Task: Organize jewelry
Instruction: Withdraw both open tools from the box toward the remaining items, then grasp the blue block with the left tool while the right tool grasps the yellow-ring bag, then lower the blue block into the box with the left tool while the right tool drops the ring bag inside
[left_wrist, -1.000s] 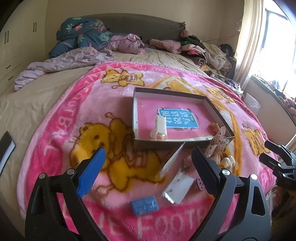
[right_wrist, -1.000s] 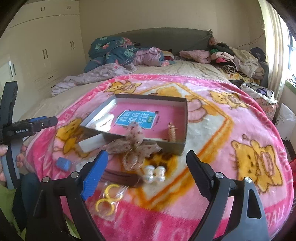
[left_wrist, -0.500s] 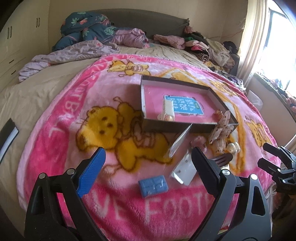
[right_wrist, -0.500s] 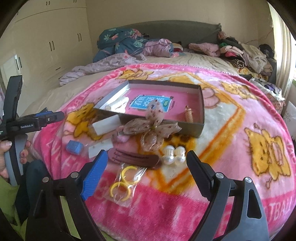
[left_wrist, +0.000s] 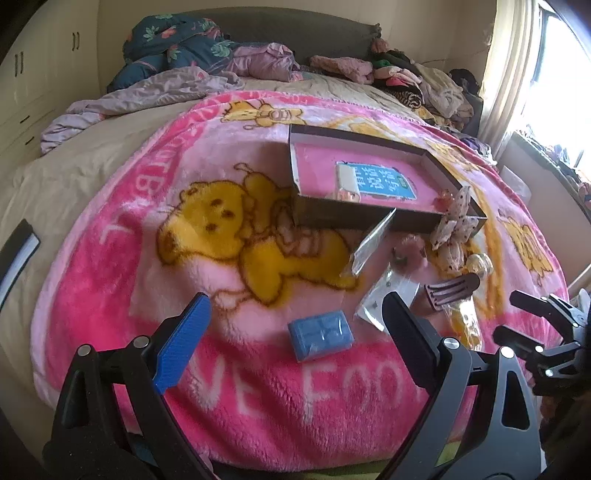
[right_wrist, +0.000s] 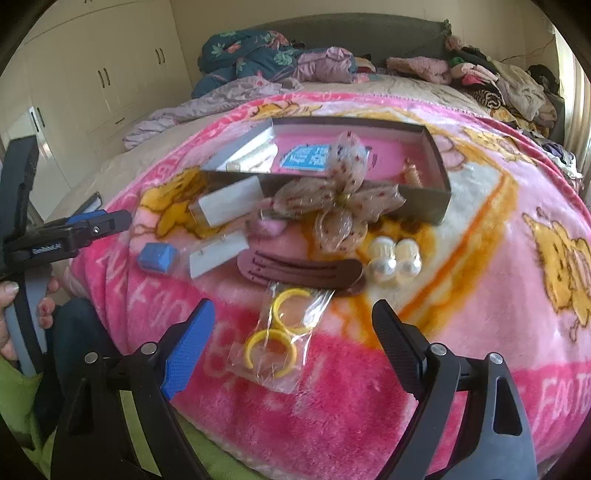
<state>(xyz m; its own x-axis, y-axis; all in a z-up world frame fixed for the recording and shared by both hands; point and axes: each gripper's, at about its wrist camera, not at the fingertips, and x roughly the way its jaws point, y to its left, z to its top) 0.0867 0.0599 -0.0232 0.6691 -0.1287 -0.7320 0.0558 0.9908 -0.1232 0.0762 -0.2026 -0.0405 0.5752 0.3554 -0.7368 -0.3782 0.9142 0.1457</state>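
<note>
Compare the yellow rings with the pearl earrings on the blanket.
The yellow rings are sealed in a clear bag; the pearl earrings lie bare. The yellow rings are thin open hoops; the pearl earrings are solid round white beads. The rings lie between the right tool's fingers; the pearls sit farther off. Both are pairs resting outside the box.

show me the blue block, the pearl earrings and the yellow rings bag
blue block (left_wrist: 320, 335), left wrist view, top face
pearl earrings (right_wrist: 394, 259), right wrist view, between the pair
yellow rings bag (right_wrist: 281, 334), right wrist view, bag's middle
</note>
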